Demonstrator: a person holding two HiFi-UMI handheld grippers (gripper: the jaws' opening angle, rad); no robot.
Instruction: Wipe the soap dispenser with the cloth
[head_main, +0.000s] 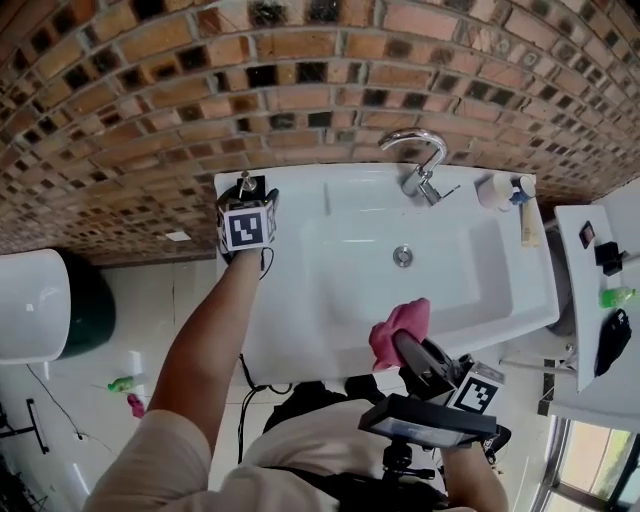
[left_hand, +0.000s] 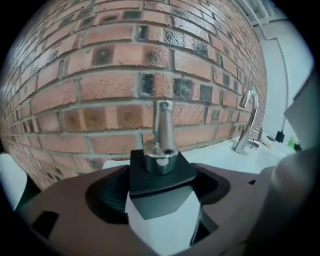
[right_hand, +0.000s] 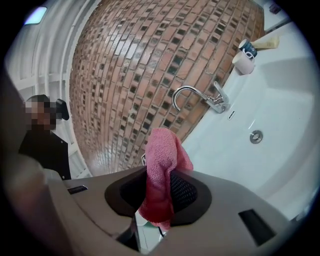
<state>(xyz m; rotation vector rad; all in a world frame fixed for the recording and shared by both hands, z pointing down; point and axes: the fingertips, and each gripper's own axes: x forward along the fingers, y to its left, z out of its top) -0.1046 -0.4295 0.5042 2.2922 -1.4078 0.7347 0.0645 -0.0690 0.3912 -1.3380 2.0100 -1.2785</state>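
Note:
The soap dispenser (head_main: 245, 186) stands at the back left corner of the white sink (head_main: 300, 330), against the brick wall. It has a white body, a black top and a chrome pump (left_hand: 161, 132). My left gripper (head_main: 248, 202) is open, its jaws standing on either side of the dispenser (left_hand: 160, 220) with dark gaps showing beside the body. At the sink's front edge, my right gripper (head_main: 408, 348) is shut on a pink cloth (head_main: 400, 325), which sticks up from between the jaws (right_hand: 162, 165).
A chrome faucet (head_main: 420, 160) rises at the back of the basin, above the drain (head_main: 403, 256). A white cup (head_main: 495, 190) and a tube lie at the back right corner. A toilet (head_main: 35, 305) stands left, a shelf (head_main: 590, 300) with small items right. A person (right_hand: 45, 145) stands behind.

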